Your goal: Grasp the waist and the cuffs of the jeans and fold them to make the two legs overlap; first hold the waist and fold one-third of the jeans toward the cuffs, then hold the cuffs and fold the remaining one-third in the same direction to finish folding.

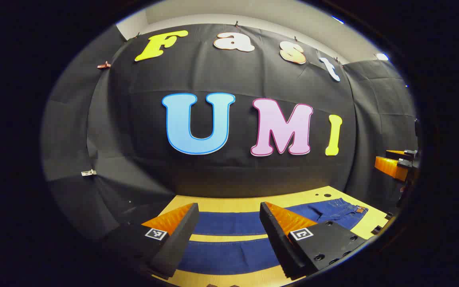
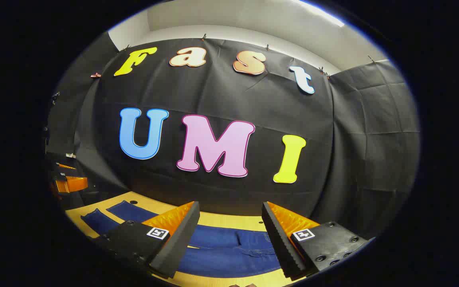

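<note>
We saw even, fairly bright overhead light in both views. A ceiling strip (image 2: pixel 319 12) glared white at the top of the right gripper view; small bright spots sat top right in the left gripper view. The table (image 1: pixel 229 203) was well lit, shadows soft. Strong fisheye bending curved the wall seams and table edge. Focus was sharp centrally; the rims darkened and blurred slightly.

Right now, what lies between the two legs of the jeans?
In the left gripper view, a bare strip of the wooden table runs between the two legs of the jeans, seen through the gap of the left gripper's open fingers.
</note>
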Tool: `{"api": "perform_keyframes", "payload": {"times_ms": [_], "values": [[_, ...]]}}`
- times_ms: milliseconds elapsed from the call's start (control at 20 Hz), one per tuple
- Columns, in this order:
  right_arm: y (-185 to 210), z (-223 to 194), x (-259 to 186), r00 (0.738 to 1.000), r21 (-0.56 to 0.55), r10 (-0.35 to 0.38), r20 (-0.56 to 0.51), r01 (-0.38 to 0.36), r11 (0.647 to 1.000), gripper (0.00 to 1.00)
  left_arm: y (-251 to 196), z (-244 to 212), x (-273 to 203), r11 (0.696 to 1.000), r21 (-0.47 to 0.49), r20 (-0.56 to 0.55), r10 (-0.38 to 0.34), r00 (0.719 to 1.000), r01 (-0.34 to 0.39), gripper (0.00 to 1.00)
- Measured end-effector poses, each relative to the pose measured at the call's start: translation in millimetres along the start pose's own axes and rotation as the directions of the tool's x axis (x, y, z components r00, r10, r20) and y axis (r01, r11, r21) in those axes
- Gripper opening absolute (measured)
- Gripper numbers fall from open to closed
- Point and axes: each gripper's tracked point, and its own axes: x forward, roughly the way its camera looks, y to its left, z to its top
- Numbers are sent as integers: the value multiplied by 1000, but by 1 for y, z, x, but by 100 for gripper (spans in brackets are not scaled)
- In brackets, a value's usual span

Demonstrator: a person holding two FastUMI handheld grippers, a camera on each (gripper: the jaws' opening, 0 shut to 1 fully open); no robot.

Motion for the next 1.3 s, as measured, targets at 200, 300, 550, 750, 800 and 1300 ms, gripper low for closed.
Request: {"api": "perform_keyframes", "payload": {"times_ms": [200,300,550,750,800,1300], "values": [[-1,-3,-1,1000,3,4,-11,-4,1000,96,-5,0,-1,1000,4,0,-19,1000,19,96],[-1,-4,-1,1000,13,0,-16,0,1000,96,-5,0,-1,1000,-7,3,-14,1000,14,96],[-1,-3,0,1000,18,0,-16,0,1000,96,-8,-2,2,1000,4,-4,-16,1000,16,96],[-4,-6,3,1000,20,-2,-22,3,1000,96,-3,-4,2,1000,-3,-13,-15,1000,15,96],[-5,-7,3,1000,24,-4,-25,4,1000,96,-3,-5,2,1000,-6,-12,-11,1000,11,96],[-4,-18,8,999,18,5,-44,-5,1000,94,35,-51,8,962,265,-137,-33,990,69,96]]}}
